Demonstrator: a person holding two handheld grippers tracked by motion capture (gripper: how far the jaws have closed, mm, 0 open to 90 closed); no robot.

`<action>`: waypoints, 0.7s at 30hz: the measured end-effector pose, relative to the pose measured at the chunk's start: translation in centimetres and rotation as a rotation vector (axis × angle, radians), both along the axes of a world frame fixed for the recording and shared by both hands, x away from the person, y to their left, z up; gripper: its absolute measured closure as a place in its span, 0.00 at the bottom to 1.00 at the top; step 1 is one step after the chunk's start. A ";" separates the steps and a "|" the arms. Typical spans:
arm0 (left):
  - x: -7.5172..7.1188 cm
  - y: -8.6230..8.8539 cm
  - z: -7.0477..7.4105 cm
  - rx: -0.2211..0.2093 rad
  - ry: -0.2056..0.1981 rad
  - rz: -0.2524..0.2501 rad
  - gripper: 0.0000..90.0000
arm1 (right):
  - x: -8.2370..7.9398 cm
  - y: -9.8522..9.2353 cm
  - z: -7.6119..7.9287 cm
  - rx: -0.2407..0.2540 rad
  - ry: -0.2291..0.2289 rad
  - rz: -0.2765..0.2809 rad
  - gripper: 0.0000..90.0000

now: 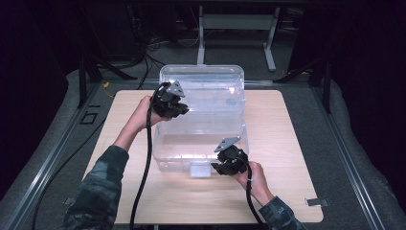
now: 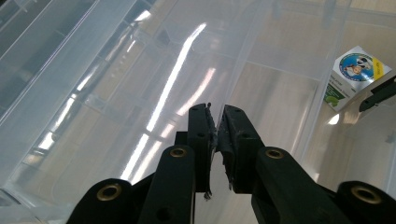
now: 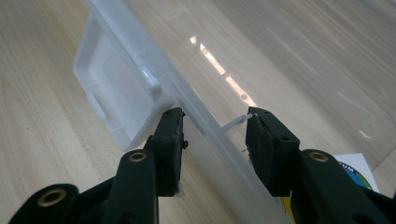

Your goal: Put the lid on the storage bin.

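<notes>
A clear plastic storage box (image 1: pixel 178 162) stands on the wooden table, its lid (image 1: pixel 210 88) swung up at the back. My left gripper (image 1: pixel 185 110) is at the raised lid's left side; in the left gripper view its jaws (image 2: pixel 215 110) are shut with nothing visible between them, tips pointing at the clear lid (image 2: pixel 140 84). My right gripper (image 1: pixel 218 167) is at the box's front rim, just right of the white latch (image 1: pixel 200 170). In the right gripper view it (image 3: pixel 215 117) straddles the front wall (image 3: pixel 205 135), one jaw outside and one inside, shut on it beside the latch (image 3: pixel 116 98).
A round blue sticker label (image 2: pixel 356 70) shows through the clear plastic. The light wooden table (image 1: pixel 287 143) has bare surface left and right of the box. A small metal clip (image 1: pixel 316 202) lies near its front right corner. A desk frame (image 1: pixel 234 24) stands behind.
</notes>
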State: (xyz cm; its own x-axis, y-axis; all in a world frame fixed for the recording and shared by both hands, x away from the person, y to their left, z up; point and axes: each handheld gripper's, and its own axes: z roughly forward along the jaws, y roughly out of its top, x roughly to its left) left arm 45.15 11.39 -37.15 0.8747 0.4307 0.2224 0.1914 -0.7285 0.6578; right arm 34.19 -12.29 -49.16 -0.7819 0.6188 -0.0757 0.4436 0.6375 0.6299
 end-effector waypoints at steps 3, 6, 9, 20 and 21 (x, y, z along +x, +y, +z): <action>-0.4 0.0 0.0 -0.002 -0.005 0.000 0.91 | 0.0 0.0 0.0 0.001 0.001 -0.002 0.63; -0.7 0.1 -0.1 -0.010 -0.010 0.003 0.91 | 0.0 0.0 0.0 0.000 0.001 -0.002 0.63; -1.0 0.2 -0.2 -0.016 -0.015 0.002 0.91 | 0.0 0.0 0.0 -0.003 -0.001 -0.001 0.63; -2.1 0.3 -0.4 -0.019 -0.037 0.009 0.91 | 0.0 0.0 0.0 -0.006 0.000 0.000 0.63; -2.2 0.3 -0.4 -0.017 -0.037 0.008 0.91 | 0.0 0.0 0.0 -0.004 0.000 0.001 0.63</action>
State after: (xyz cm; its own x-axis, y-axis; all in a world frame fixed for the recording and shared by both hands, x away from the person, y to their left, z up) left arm 43.00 11.66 -37.52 0.8627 0.4412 0.2470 0.1722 -0.7157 0.6768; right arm 34.20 -12.26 -49.17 -0.7827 0.6175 -0.0779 0.4427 0.6404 0.6276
